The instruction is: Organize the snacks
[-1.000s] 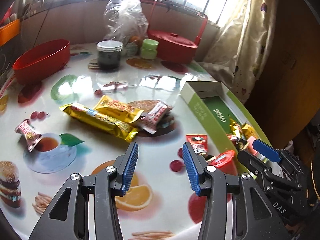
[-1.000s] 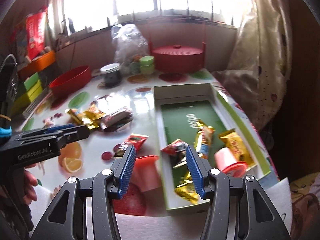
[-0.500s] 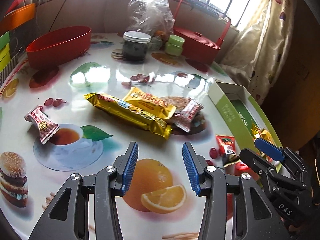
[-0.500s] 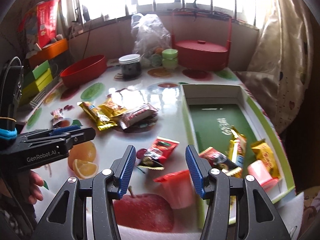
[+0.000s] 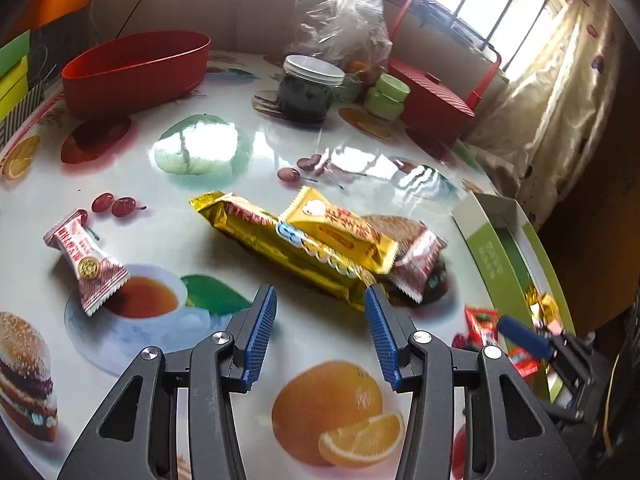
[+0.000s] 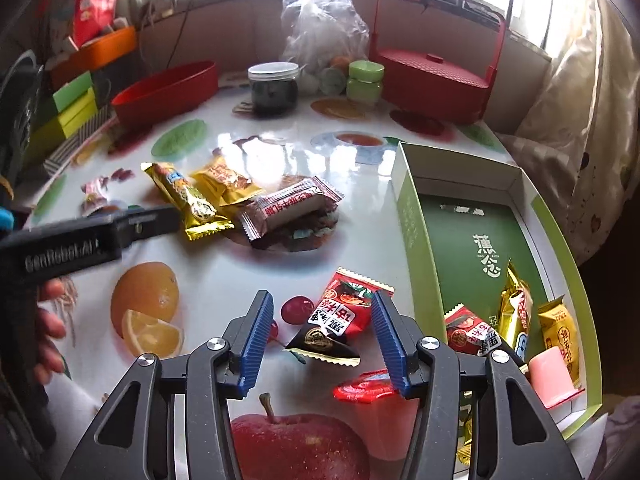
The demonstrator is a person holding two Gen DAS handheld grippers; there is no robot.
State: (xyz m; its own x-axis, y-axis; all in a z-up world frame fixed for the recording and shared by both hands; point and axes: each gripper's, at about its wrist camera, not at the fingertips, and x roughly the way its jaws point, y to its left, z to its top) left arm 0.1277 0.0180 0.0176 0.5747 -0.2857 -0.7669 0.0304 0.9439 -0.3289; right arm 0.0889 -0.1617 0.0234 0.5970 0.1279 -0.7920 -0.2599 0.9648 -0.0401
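Note:
My left gripper [image 5: 320,336] is open and empty, just short of a long gold snack bar [image 5: 280,252] with a yellow packet [image 5: 340,232] and a brown-and-red wrapped cake [image 5: 416,256] piled on it. A small red-and-white candy packet [image 5: 86,260] lies to the left. My right gripper [image 6: 322,340] is open above a red-and-black snack packet [image 6: 340,320], with a red-lidded jelly cup [image 6: 372,396] under its right finger. The green box [image 6: 416,220] at the right holds several snacks and a pink jelly cup [image 6: 552,376].
A red oval bowl [image 5: 136,72], a dark jar with a white lid [image 5: 308,92], green tubs [image 5: 386,96], a plastic bag [image 5: 344,20] and a red lidded basket [image 5: 432,96] stand at the back of the fruit-print table. The table edge and curtain are at the right.
My left gripper has moved left and forward toward the gold bar pile. My right gripper has moved left from over the box to over the red-and-black packet.

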